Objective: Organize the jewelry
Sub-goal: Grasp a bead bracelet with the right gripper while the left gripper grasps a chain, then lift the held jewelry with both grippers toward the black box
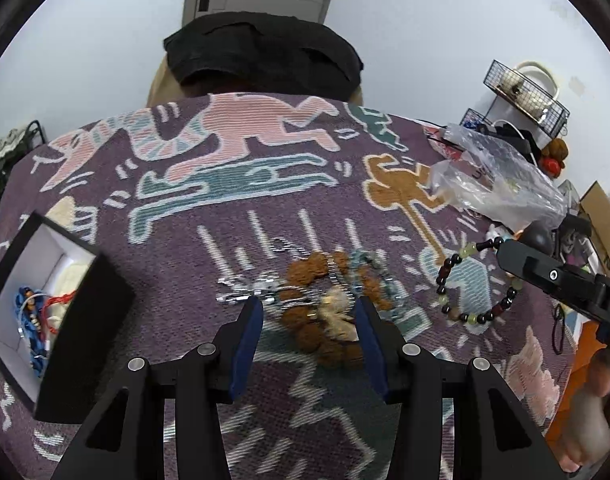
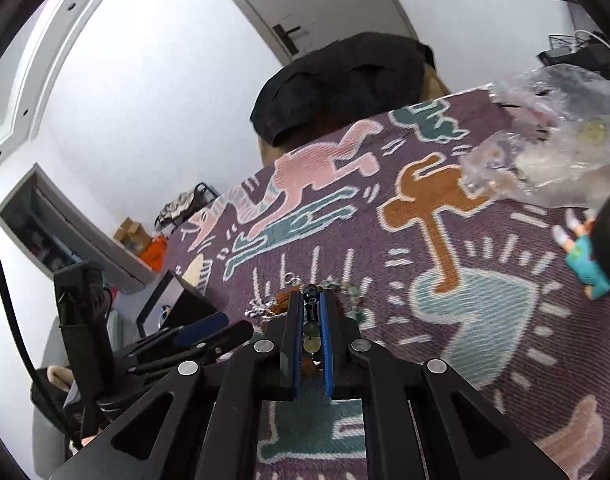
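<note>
The beaded bracelet hangs right of the jewelry heap, pinched between the closed right gripper, while the left gripper gapes open just before that heap, seemingly above the patterned bench, the black box far left.

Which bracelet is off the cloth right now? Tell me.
The dark red and pale green bead bracelet: the right tongs are shut on it and it hangs from them. The brown bead bracelet lies in the pile between the open left tongs.
</note>
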`<state>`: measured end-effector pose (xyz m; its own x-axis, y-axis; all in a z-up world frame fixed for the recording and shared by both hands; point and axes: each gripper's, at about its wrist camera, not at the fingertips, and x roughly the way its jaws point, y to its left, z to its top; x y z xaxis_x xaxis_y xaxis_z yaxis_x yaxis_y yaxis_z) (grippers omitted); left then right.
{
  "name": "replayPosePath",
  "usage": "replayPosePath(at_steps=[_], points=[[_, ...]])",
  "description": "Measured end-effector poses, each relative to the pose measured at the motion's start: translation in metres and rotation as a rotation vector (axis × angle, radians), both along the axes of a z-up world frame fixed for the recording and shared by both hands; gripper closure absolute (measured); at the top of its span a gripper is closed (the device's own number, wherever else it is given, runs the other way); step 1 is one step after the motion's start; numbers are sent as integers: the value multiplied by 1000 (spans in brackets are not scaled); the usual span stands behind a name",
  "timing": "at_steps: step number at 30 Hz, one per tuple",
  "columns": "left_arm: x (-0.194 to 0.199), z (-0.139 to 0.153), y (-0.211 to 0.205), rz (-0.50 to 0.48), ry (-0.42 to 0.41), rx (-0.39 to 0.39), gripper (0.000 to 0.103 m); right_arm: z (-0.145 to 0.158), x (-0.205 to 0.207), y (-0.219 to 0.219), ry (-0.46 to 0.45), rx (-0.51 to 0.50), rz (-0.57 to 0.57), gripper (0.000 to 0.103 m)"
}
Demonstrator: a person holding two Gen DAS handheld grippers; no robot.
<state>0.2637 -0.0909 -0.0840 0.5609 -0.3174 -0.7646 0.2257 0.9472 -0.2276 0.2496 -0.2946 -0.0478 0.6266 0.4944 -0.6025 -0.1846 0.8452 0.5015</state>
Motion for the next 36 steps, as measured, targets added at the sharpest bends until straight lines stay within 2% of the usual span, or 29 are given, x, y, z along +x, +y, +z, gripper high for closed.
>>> replayPosePath(at_steps=[3,6,7,13,21,23,26,28,36], points=[[3,0,-13,-24,16,-23,54,-2,-5,-12,-3,6,-26,94],[6,-3,-24,-50,57,-49,71,-6,-9,-23,5,23,-44,94],[9,-7,-28,-57,83,-63,73,-8,-10,-27,10,29,-50,94],[17,-22,-39,-38,156,-84,74,-20,-14,-43,28,59,-72,94],[27,-32,-47,-19,195,-94,74,-26,-18,-52,34,70,-84,94],[28,-33,-47,-12,190,-104,79,-27,-19,-53,33,71,-85,94],[26,-26,-45,-6,160,-107,94,-25,-21,-54,30,70,-87,94],[23,-18,-44,-6,130,-82,94,-22,-22,-54,24,72,-86,94],[10,23,-31,-34,40,-89,94,-13,-26,-43,-1,77,-71,94]])
